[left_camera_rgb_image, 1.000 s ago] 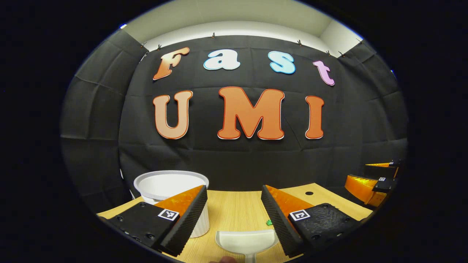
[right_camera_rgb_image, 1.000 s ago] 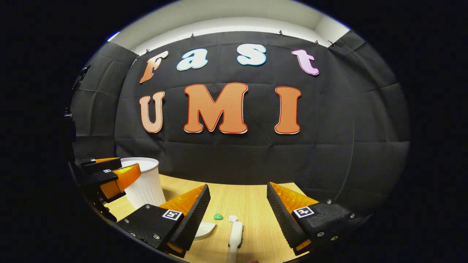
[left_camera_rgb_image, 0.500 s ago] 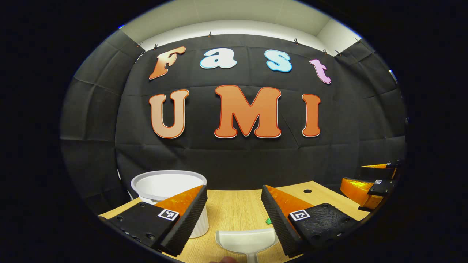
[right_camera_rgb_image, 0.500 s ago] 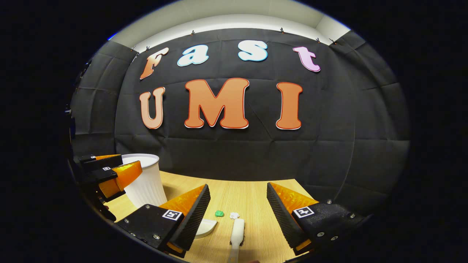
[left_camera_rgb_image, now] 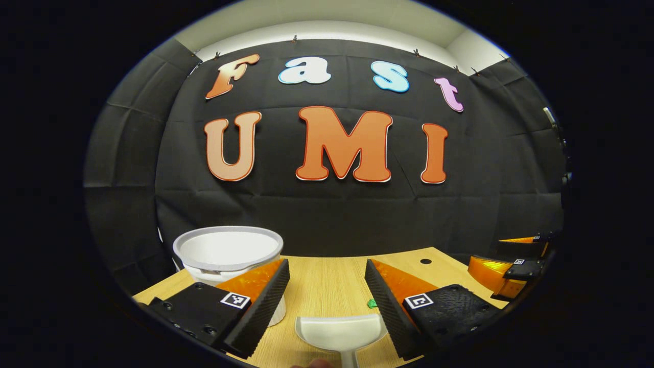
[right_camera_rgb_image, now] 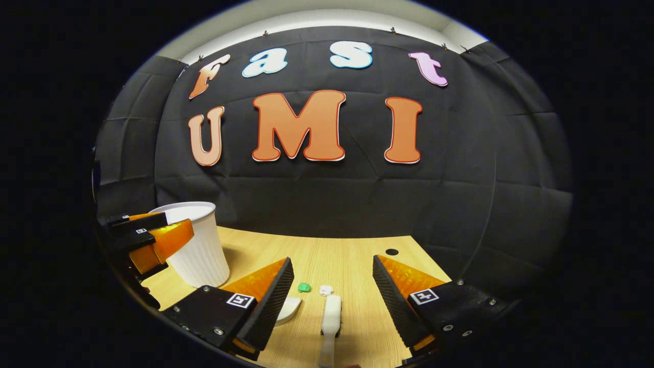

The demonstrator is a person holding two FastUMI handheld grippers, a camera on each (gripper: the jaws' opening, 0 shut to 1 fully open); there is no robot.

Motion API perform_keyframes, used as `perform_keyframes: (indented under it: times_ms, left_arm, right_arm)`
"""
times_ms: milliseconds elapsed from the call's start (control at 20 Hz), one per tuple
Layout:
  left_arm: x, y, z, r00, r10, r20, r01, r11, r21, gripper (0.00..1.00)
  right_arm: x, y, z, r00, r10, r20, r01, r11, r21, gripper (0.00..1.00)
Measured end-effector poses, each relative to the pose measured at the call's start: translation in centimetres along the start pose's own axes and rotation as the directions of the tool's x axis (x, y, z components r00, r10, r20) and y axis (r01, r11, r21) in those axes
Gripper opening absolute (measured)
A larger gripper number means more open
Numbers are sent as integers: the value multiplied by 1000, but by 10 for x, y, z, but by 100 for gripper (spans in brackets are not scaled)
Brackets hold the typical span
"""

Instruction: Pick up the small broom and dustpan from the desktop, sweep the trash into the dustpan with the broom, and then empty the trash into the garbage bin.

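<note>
A white dustpan (left_camera_rgb_image: 341, 331) lies on the wooden desk (left_camera_rgb_image: 327, 278), low between the fingers of my left gripper (left_camera_rgb_image: 327, 266), which is open and above it. A white bin (left_camera_rgb_image: 228, 255) stands behind the left finger. In the right gripper view, the small white broom (right_camera_rgb_image: 329, 319) lies on the desk below my right gripper (right_camera_rgb_image: 332, 263), also open and empty. A green scrap (right_camera_rgb_image: 304, 287) and a white scrap (right_camera_rgb_image: 325, 290) lie just beyond the broom's head. The dustpan's edge (right_camera_rgb_image: 288, 309) peeks out by the left finger. The green scrap (left_camera_rgb_image: 372, 303) also shows beside the dustpan.
The desk (right_camera_rgb_image: 347, 255) ends at the black cloth wall behind. A small round hole (right_camera_rgb_image: 392, 252) sits in the desk at the back right. The white bin (right_camera_rgb_image: 196, 245) stands at the left, with the other gripper (right_camera_rgb_image: 145, 240) in front of it.
Both views have tipped downward a little: more of the desk shows, and the bin, dustpan and broom sit slightly higher and closer. Both grippers stay open.
</note>
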State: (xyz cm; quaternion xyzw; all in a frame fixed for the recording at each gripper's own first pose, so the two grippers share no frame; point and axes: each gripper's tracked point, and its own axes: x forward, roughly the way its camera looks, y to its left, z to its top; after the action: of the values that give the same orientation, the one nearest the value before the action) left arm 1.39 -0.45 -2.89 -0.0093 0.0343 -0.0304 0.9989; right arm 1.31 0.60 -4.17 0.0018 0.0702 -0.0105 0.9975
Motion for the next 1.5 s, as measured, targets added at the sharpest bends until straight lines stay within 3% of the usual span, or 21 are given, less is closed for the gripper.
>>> perform_keyframes:
  times_ms: [300,1000,1250,1500]
  left_arm:
    - [8,1,3,1000,-11,14,11,1000,4,94]
    - [11,-4,2,1000,-12,9,12,1000,11,94]
    - [14,-5,-8,999,-16,-35,16,1000,5,94]
    - [18,-6,-37,988,-43,-151,44,999,4,94]
  right_arm:
    - [0,4,17,998,-9,66,12,999,-42,94]
    - [-1,-5,20,996,-34,81,38,998,-44,94]
    - [8,-1,5,999,-21,31,23,999,-49,94]
    - [17,6,-24,997,-17,-80,16,1000,-11,94]
